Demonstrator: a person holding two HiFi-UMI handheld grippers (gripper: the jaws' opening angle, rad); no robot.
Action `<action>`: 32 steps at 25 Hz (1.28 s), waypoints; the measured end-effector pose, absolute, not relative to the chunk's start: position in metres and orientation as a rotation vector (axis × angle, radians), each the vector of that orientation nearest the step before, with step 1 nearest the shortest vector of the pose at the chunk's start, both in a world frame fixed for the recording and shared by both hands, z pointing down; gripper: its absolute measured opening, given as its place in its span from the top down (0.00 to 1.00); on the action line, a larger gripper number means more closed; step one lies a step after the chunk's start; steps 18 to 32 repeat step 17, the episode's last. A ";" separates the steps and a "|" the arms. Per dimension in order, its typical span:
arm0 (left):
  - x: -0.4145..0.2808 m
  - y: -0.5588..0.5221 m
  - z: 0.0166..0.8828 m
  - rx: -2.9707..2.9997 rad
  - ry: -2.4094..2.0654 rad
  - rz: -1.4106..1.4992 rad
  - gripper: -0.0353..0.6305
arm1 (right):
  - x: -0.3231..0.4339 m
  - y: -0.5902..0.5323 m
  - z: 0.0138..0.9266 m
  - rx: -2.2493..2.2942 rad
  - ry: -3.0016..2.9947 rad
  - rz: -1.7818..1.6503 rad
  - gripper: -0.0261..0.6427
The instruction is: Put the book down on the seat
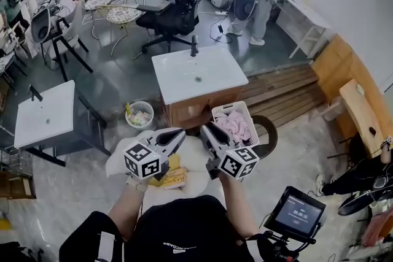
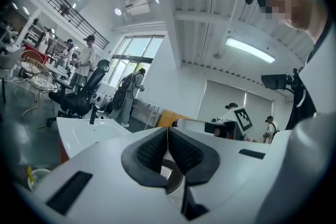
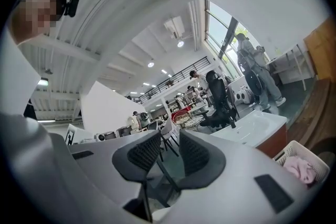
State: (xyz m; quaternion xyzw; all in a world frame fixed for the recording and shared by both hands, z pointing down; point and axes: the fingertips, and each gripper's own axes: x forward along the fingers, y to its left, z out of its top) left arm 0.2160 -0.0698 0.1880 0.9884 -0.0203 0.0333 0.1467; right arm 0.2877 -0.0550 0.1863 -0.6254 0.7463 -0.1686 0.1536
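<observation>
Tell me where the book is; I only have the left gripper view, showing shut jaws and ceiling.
Observer: In the head view a yellow book lies on the white seat, beneath the left gripper.
Operator: Is the right gripper holding anything?
Observer: No; its jaws stand apart with nothing between them.
Operator: What's beyond the seat?
Observer: A basket holding pink cloth, right next to the seat.

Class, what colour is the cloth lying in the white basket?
The cloth is pale pink; the head view shows it best.
</observation>
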 end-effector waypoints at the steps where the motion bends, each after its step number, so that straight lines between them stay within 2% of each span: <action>1: 0.217 -0.069 0.189 2.846 -0.062 0.101 0.93 | 0.289 -0.054 0.186 -1.788 2.143 -0.481 0.77; 32: 0.219 -0.060 0.186 2.841 -0.090 0.096 0.93 | 0.292 -0.042 0.185 -1.772 2.156 -0.490 0.77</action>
